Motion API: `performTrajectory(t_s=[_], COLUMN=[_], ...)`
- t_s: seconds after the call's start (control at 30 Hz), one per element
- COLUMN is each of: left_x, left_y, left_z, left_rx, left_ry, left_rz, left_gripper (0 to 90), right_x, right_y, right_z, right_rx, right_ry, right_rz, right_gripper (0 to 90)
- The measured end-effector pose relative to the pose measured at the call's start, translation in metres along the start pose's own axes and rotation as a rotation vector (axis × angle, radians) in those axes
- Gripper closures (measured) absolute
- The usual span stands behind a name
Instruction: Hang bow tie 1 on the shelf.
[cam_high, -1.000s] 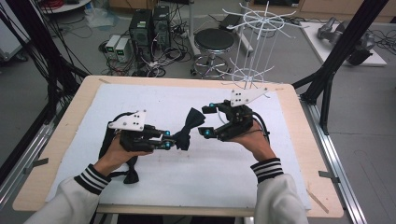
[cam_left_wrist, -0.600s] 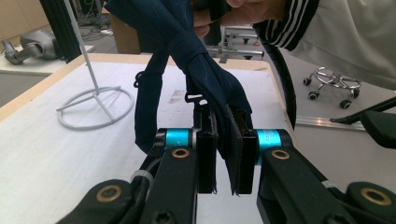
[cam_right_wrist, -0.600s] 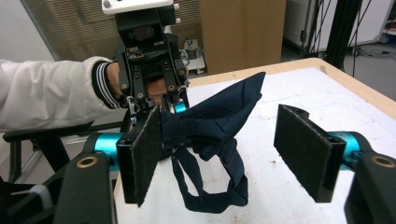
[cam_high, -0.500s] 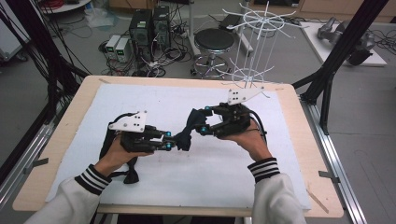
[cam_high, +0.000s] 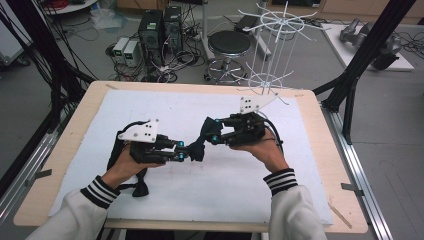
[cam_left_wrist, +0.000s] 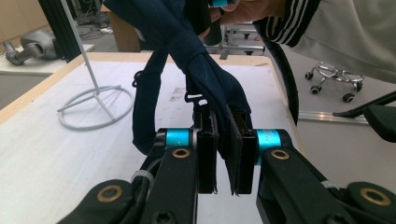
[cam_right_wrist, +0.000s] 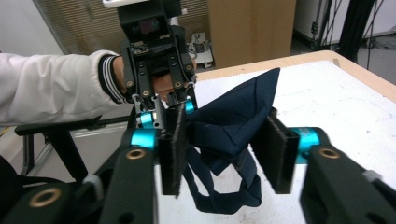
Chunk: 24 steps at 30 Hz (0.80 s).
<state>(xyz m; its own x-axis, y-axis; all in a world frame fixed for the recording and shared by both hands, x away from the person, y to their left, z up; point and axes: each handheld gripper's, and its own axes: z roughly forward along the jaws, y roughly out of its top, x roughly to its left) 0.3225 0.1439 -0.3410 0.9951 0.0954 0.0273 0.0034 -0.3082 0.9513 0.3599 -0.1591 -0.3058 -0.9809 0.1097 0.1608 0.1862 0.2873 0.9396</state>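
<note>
A dark navy cloth with straps (cam_high: 197, 149) hangs above the white mat between my two grippers. My left gripper (cam_high: 187, 152) is shut on one end of it; in the left gripper view the pads (cam_left_wrist: 208, 154) pinch a fold of the cloth (cam_left_wrist: 205, 79). My right gripper (cam_high: 210, 135) faces it from the right. Its jaws have just been closing, and the bunched cloth (cam_right_wrist: 233, 121) sits between the right gripper's (cam_right_wrist: 224, 149) pads without being squeezed flat. The left gripper (cam_right_wrist: 168, 109) is close behind the cloth. A strap (cam_high: 137, 187) trails down by the left wrist.
A white wire rack (cam_high: 272, 50) stands at the table's far right edge, its ring base (cam_left_wrist: 95, 107) resting on the mat. The white mat (cam_high: 210, 200) covers most of the wooden table (cam_high: 320, 165). Beyond the far edge are a stool (cam_high: 228, 42) and computers.
The right gripper has come in leftward onto the raised end of the cloth and its jaws have narrowed around it. The left gripper has kept still, holding the cloth.
</note>
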Motion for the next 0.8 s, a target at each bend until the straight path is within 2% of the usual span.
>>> performTrajectory(t_s=[0.17,0.33,0.4,0.63,0.73,0.8], left_x=[-0.0001,0.0011,0.0010,0.0017,0.0028,0.0029], left_y=[-0.0008,-0.0018,-0.0018,-0.0027,-0.0035,-0.0039], left_z=[0.0009,0.0011,0.0015,0.0008,-0.0002,-0.0013], left_rx=[0.008,0.013,0.012,0.014,0.007,0.005], left_ry=[0.001,0.009,0.011,0.021,0.029,0.059], left_rz=[0.006,-0.002,-0.006,-0.016,-0.031,-0.032], left_gripper=[83.5,83.6,83.6,82.5,78.7,70.7], right_x=[-0.0003,-0.0003,-0.0001,0.0015,0.0023,0.0030], right_y=[-0.0003,0.0001,0.0001,-0.0015,-0.0010,-0.0007], right_z=[0.0011,0.0000,0.0000,-0.0006,-0.0006,-0.0012], right_rx=[0.001,0.000,0.001,-0.012,-0.019,-0.012], right_ry=[0.012,0.034,0.035,0.036,0.035,0.028], right_rz=[0.010,0.015,0.015,0.010,-0.001,-0.003], right_gripper=[62.8,76.1,78.7,81.6,81.8,81.9])
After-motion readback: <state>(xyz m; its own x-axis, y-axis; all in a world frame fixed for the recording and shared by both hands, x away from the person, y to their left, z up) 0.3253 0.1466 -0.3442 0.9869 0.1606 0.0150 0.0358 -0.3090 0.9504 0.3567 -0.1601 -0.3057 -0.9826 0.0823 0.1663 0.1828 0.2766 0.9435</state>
